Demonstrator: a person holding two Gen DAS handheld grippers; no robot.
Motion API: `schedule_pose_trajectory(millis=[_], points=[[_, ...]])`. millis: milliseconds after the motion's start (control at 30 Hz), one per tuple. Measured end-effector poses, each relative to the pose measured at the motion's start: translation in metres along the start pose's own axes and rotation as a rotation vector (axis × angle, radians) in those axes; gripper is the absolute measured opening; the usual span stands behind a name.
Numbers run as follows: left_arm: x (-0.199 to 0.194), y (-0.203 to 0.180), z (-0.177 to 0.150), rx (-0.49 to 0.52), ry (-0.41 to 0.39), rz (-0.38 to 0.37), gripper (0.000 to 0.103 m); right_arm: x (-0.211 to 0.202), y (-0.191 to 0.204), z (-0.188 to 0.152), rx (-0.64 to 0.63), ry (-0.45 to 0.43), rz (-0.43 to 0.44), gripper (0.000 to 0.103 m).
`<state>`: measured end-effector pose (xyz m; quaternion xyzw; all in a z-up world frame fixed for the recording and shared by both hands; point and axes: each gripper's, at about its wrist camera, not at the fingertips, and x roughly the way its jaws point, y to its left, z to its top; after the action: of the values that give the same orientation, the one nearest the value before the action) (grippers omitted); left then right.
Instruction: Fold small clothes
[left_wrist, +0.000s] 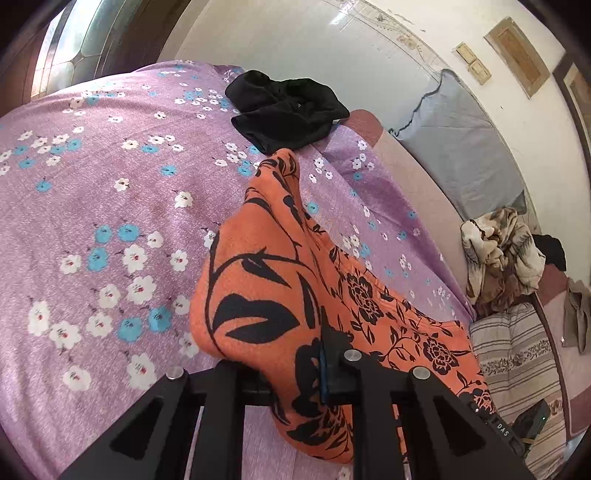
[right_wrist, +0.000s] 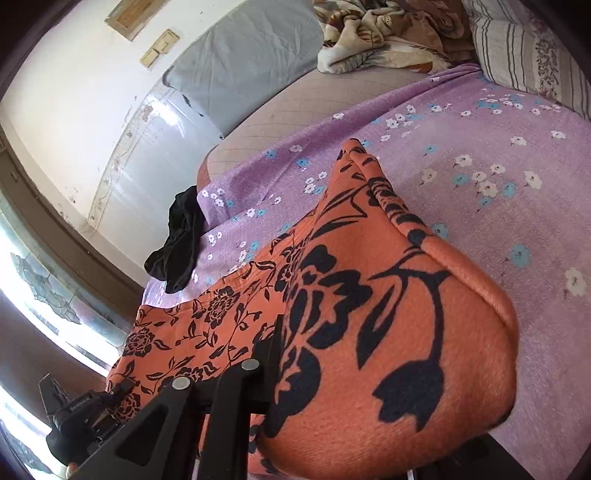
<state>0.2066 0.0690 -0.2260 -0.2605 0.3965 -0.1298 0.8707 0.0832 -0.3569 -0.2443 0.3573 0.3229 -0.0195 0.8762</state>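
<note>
An orange garment with a black flower print (left_wrist: 266, 280) hangs stretched between my two grippers above the purple flowered bedsheet (left_wrist: 92, 203). My left gripper (left_wrist: 325, 365) is shut on one corner of it; the cloth drapes over the fingers. In the right wrist view the same orange garment (right_wrist: 388, 314) fills the foreground, and my right gripper (right_wrist: 275, 354) is shut on its edge, with the cloth hiding the right finger. The left gripper (right_wrist: 85, 417) shows at the lower left there, holding the far corner. A crumpled black garment (left_wrist: 284, 110) lies on the bed's far edge; it also shows in the right wrist view (right_wrist: 177, 240).
A grey pillow (left_wrist: 458, 147) leans on the wall. A crumpled beige floral blanket (left_wrist: 498, 251) and a striped pillow (left_wrist: 517, 354) lie at the head of the bed. A window (right_wrist: 44, 288) is beyond the bed's end.
</note>
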Motion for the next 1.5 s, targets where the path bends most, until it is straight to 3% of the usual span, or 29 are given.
schedule_pose_trajectory(millis=[100, 200, 267, 333, 367, 433, 533, 633, 700, 767, 867, 967, 1067, 1167, 1200, 1233, 1367, 1500], points=[[-0.013, 0.009, -0.016, -0.004, 0.034, 0.015, 0.016, -0.022, 0.002, -0.007, -0.007, 0.015, -0.009, 0.015], [-0.002, 0.024, -0.034, -0.016, 0.118, 0.096, 0.017, -0.034, -0.011, -0.02, 0.011, 0.059, -0.042, 0.015], [0.012, 0.039, -0.039, -0.064, 0.195, 0.147, 0.02, -0.025, -0.029, -0.03, 0.066, 0.172, -0.059, 0.016], [0.012, 0.047, -0.036, -0.111, 0.216, 0.133, 0.025, -0.011, -0.055, -0.04, 0.211, 0.292, -0.073, 0.021], [0.008, 0.048, -0.033, -0.116, 0.218, 0.132, 0.028, -0.012, -0.066, -0.043, 0.291, 0.309, -0.047, 0.024], [-0.003, 0.05, -0.027, -0.098, 0.2, 0.135, 0.029, -0.024, -0.078, -0.043, 0.378, 0.306, -0.044, 0.033], [-0.021, 0.057, -0.018, -0.118, 0.148, 0.135, 0.034, -0.055, -0.087, -0.036, 0.399, 0.263, -0.049, 0.039], [-0.04, 0.062, -0.007, -0.126, 0.05, 0.216, 0.039, -0.092, -0.096, -0.012, 0.365, 0.134, -0.172, 0.051], [-0.058, 0.06, -0.001, -0.11, -0.051, 0.29, 0.042, -0.113, -0.095, 0.003, 0.319, 0.037, -0.268, 0.052], [-0.067, 0.053, 0.002, -0.081, -0.112, 0.305, 0.049, -0.122, -0.089, 0.015, 0.277, -0.013, -0.278, 0.052], [-0.06, 0.036, -0.002, 0.029, -0.094, 0.301, 0.049, -0.104, -0.069, 0.029, 0.179, 0.001, -0.238, 0.05], [-0.042, 0.019, -0.01, 0.127, -0.032, 0.279, 0.05, -0.057, -0.04, 0.048, 0.073, 0.047, -0.19, 0.043], [-0.023, 0.021, -0.015, 0.136, 0.04, 0.29, 0.051, -0.012, -0.019, 0.061, 0.017, 0.082, -0.172, 0.043], [0.008, 0.034, -0.02, 0.128, 0.161, 0.402, 0.06, 0.034, -0.022, 0.065, 0.04, 0.162, -0.193, 0.043], [0.013, 0.039, -0.022, 0.115, 0.179, 0.405, 0.062, 0.049, -0.029, 0.063, 0.048, 0.201, -0.223, 0.042], [0.012, 0.039, -0.021, 0.103, 0.169, 0.399, 0.064, 0.062, -0.035, 0.06, 0.054, 0.236, -0.24, 0.037], [0.009, 0.037, -0.02, 0.096, 0.168, 0.391, 0.065, 0.064, -0.026, 0.061, -0.009, 0.231, -0.251, 0.039], [-0.011, 0.036, -0.019, 0.078, 0.113, 0.345, 0.065, 0.058, 0.0, 0.052, -0.07, 0.231, -0.164, 0.041]])
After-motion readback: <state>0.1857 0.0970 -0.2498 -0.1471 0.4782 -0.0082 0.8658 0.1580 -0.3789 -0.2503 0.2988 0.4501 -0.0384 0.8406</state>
